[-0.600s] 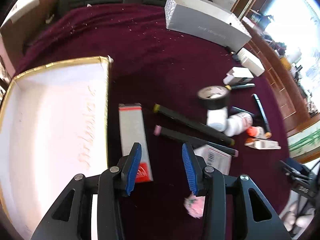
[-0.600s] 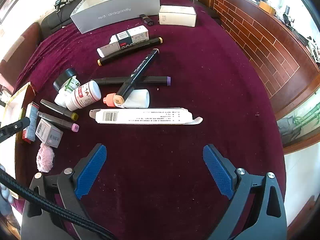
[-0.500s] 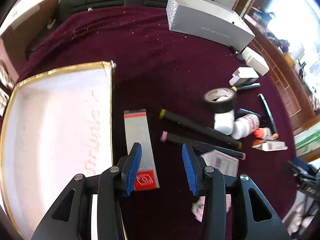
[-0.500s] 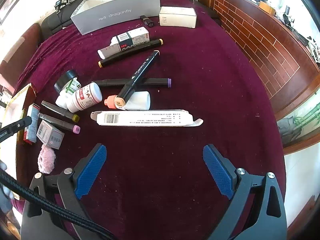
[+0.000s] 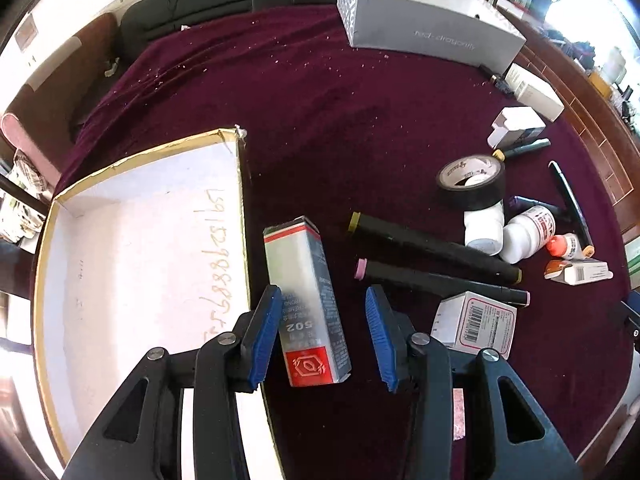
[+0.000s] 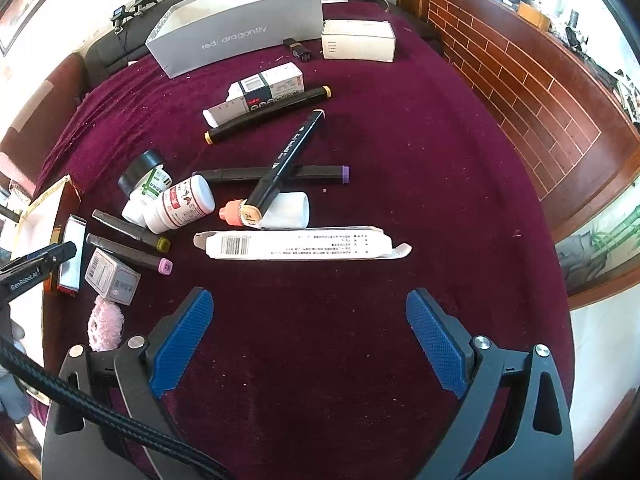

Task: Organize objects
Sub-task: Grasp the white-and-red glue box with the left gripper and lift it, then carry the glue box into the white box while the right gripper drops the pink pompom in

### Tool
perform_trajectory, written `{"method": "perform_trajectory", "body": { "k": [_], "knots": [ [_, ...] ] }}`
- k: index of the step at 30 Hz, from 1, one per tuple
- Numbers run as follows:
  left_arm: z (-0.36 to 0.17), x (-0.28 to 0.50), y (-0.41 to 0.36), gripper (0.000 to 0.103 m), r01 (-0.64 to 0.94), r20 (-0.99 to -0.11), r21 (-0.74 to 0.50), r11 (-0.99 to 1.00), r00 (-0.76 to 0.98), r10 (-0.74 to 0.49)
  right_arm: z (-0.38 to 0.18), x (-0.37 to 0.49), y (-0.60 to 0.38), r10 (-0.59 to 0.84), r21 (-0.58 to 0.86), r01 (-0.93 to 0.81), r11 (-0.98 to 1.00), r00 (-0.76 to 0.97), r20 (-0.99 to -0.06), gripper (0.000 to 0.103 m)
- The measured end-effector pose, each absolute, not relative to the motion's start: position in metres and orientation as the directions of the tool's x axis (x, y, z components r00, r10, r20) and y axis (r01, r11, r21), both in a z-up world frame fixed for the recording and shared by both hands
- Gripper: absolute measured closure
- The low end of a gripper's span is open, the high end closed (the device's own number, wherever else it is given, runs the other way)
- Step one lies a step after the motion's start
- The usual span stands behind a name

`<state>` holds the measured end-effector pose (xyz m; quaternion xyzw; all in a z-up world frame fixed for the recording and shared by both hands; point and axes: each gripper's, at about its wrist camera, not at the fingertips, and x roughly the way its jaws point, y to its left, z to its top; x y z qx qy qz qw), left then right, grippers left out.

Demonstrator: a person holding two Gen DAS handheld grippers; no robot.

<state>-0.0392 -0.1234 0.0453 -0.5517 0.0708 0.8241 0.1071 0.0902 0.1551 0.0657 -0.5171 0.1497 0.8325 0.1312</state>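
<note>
While the glue box (image 5: pixel 306 304) lies flat on the cloth (image 5: pixel 320 128) between our left gripper's (image 5: pixel 324 336) fingers, neither pad presses it: the left pad sits just beside its edge and the right pad stands clear, so our fingers are part spread and pinch nothing. Just outside the left finger lies the open tray (image 5: pixel 140 240), its gold rim close to the box. Beyond the right finger we see two markers (image 5: pixel 432 248) lying side by side, a small barcode box (image 5: pixel 476 324), then tape (image 5: pixel 472 180) and bottles (image 5: pixel 528 236) farther off. Our right gripper (image 6: pixel 308 344) hangs over bare cloth, fingers spread wide and empty, with a long flat carton (image 6: pixel 296 244) ahead of the tips. We judge the step in hand to be picking up the glue box for the tray. Next we would need to lower a little, centre the fingers on its long sides, and close before lifting it sideways over the rim.
</note>
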Motion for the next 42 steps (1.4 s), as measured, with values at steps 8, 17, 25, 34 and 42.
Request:
{"method": "perform_trajectory", "body": {
  "k": [8,17,25,34,42],
  "knots": [
    [0.042,-0.037,-0.118,0.065,-0.286,-0.926,0.057,-0.957,-0.374,0.057,0.066,0.087,0.150,0.059,0.117,-0.366,-0.923,-0.437,-0.898,0.005],
    [0.019,-0.051,-0.102,0.064,-0.239,-0.936,0.059,-0.969,-0.351,0.030,0.072,0.086,0.140,0.059,0.111,-0.343,-0.933,-0.450,-0.891,0.005],
    [0.052,-0.017,-0.104,0.081,-0.268,-0.900,-0.080,-0.960,-0.394,0.185,0.090,0.082,0.120,-0.002,0.150,-0.268,-0.952,-0.484,-0.875,0.005],
    [0.094,0.018,-0.161,0.080,-0.212,-0.857,-0.210,-0.954,-0.429,0.285,0.064,0.049,0.031,-0.239,0.294,-0.086,-0.952,-0.394,-0.887,0.010],
    [0.098,0.033,-0.219,0.080,-0.183,-0.854,-0.217,-0.959,-0.441,0.277,0.035,0.023,-0.011,-0.151,0.203,-0.135,-0.970,-0.319,-0.936,0.025]
  ]
}}
